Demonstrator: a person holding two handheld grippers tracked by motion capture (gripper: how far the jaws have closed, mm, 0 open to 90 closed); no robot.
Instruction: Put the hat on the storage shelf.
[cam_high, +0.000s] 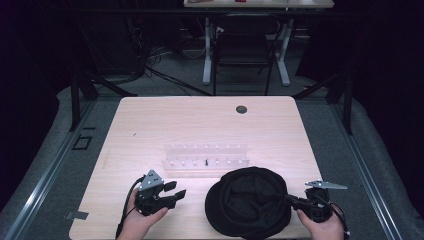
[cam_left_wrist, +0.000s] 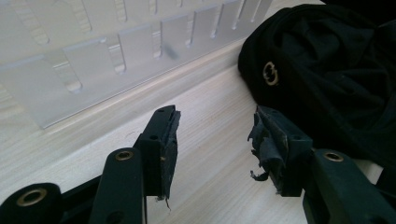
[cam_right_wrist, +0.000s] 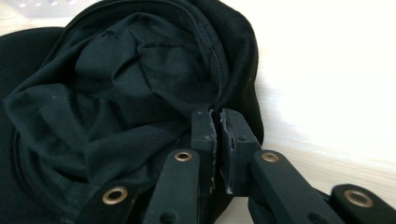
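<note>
Standing at centre: a pale wooden table (cam_high: 150, 125) with rounded corners. Lying on it at 6 o'clock, near the front edge: a black hat (cam_high: 248, 202), opening upward. Sitting just beyond it, toward 12 o'clock: a clear slotted rack (cam_high: 205, 156). Showing farther toward 12: a dark round grommet (cam_high: 241, 109).

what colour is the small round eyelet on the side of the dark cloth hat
Brass-gold, on the black cloth hat; the eyelet shows best in the left gripper view.
</note>
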